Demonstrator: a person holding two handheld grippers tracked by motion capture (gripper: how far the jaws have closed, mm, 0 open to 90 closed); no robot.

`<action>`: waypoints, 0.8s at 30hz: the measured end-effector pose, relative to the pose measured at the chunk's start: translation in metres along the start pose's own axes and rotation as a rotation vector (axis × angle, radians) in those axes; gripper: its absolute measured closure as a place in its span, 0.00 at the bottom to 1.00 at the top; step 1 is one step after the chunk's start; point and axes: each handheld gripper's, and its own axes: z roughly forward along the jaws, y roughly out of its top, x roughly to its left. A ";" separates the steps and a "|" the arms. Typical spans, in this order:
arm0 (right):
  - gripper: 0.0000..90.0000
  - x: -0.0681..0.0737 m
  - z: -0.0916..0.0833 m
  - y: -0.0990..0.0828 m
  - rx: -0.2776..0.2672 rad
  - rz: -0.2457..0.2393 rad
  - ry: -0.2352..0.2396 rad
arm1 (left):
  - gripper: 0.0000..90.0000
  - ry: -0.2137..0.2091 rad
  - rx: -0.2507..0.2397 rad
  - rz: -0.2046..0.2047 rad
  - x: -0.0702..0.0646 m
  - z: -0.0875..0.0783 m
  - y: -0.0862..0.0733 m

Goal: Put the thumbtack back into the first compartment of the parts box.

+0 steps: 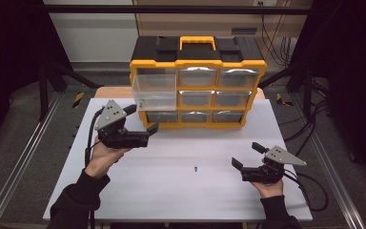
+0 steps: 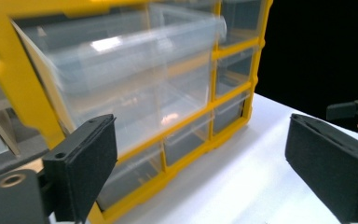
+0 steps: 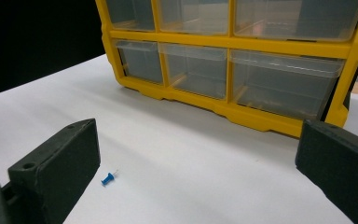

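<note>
Two grippers sit over the white table [image 1: 171,191] in the high view: the left gripper [image 1: 143,119] at about nine o'clock, just beside the yellow drawer cabinet [image 1: 198,88], its jaws spread with nothing between them, and the right gripper [image 1: 248,155] at about four o'clock, well apart from the cabinet, jaws likewise spread and empty. The cabinet stands at twelve o'clock, and its top-left clear drawer [image 1: 155,93] juts out over the row below; what lies inside is too faint to tell. A tiny blue pushpin [image 1: 196,168] lies on the bare table near six o'clock, between the two hands, too small here to make out its shape. In the left gripper view, the left gripper [image 2: 200,168] shows its two black pads wide apart, both cut off by the bottom edge; the pulled-out drawer [image 2: 130,79] is blurred and looms at eleven o'clock, and the right gripper [image 2: 354,109] pokes in at three o'clock, mostly cut off. In the right gripper view, the right gripper [image 3: 200,172] is open, the pushpin [image 3: 107,178] lies on its side just beside the left-hand pad, not touching it, and the cabinet [image 3: 233,109] fills twelve o'clock, its upper rows cut off.
</note>
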 end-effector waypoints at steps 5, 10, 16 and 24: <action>0.01 0.000 0.000 0.000 -0.002 -0.002 0.001 | 0.06 0.006 -0.001 0.023 -0.005 0.010 -0.020; 0.01 0.000 0.000 0.000 -0.002 -0.003 0.000 | 0.06 -0.031 0.030 -0.032 -0.015 0.020 -0.041; 0.01 0.000 0.000 0.000 0.000 0.001 0.001 | 0.06 -0.046 0.057 -0.040 -0.024 0.035 -0.058; 0.01 0.000 0.000 0.000 -0.002 -0.003 0.001 | 0.06 -0.078 0.115 -0.041 -0.039 0.061 -0.077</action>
